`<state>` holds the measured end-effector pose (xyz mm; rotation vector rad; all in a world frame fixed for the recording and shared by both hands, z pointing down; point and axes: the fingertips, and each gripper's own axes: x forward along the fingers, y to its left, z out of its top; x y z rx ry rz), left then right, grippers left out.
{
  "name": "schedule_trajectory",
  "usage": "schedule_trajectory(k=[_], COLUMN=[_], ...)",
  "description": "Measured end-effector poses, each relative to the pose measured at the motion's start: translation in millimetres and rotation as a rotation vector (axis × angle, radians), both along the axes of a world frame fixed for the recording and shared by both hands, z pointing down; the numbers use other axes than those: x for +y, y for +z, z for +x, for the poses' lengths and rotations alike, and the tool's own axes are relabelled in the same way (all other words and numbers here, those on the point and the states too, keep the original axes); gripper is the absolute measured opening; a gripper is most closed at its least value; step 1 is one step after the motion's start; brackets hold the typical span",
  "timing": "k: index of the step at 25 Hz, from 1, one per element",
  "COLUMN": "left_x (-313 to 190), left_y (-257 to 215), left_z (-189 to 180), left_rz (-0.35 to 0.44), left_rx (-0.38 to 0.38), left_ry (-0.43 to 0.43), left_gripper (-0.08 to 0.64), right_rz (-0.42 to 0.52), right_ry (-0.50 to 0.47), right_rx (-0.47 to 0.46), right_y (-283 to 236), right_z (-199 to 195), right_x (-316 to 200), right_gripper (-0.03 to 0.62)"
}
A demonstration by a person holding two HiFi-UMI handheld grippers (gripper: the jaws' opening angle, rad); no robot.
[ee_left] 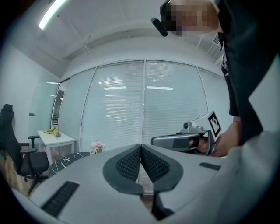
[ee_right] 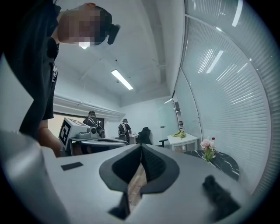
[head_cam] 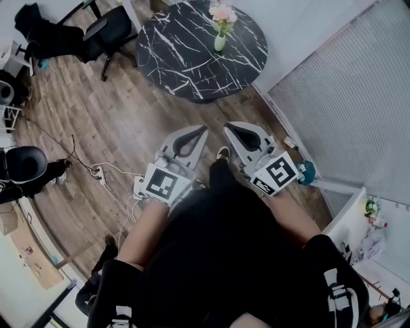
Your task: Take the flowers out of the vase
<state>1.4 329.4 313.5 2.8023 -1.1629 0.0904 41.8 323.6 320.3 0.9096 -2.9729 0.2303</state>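
Pink flowers (head_cam: 222, 13) stand in a small pale green vase (head_cam: 220, 43) on a round black marble table (head_cam: 186, 57) at the far side of the room. Both grippers are held level over the wooden floor, well short of the table. My left gripper (head_cam: 202, 131) is shut with nothing in it. Beside it, my right gripper (head_cam: 229, 127) is likewise shut and empty. In the left gripper view the jaws (ee_left: 141, 146) meet, with the flowers (ee_left: 97, 146) small at the left. In the right gripper view the jaws (ee_right: 141, 147) also meet, with the flowers (ee_right: 206, 144) far right.
Black office chairs (head_cam: 106, 29) stand left of the table, another chair (head_cam: 22, 163) at the left edge. A power strip with cables (head_cam: 99, 172) lies on the floor. A white desk (ee_left: 54, 136) sits by the blinds-covered glass wall. Two people (ee_right: 92, 120) stand far off.
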Motion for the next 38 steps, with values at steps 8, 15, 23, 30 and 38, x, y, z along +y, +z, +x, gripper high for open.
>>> schedule_trajectory(k=[8, 15, 23, 30, 38], left_x=[-67.9, -114.7, -158.3, -179.4, -219.0], left_y=[-3.4, -2.4, -7.6, -6.3, 4.7], left_z=[19.0, 43.7, 68.1, 75.0, 63.1], left_rz=[0.003, -0.021, 0.004, -0.02, -0.01], left_rx=[-0.005, -0.027, -0.039, -0.061, -0.035], left_ry=[-0.018, -0.031, -0.075, -0.081, -0.055], left_gripper=[0.012, 0.012, 0.012, 0.012, 0.012], right_rz=[0.01, 0.004, 0.003, 0.005, -0.003], right_ry=[-0.019, -0.035, -0.072, -0.081, -0.051], right_rx=[0.003, -0.005, -0.007, -0.018, 0.003], right_y=[-1.4, -1.4, 1.8, -2.0, 9.9], right_z=[17.1, 41.5, 69.0, 73.4, 61.0], right_x=[-69.3, -118.0, -160.7, -187.4, -222.7], right_gripper=[0.02, 0.02, 0.02, 0.02, 0.02])
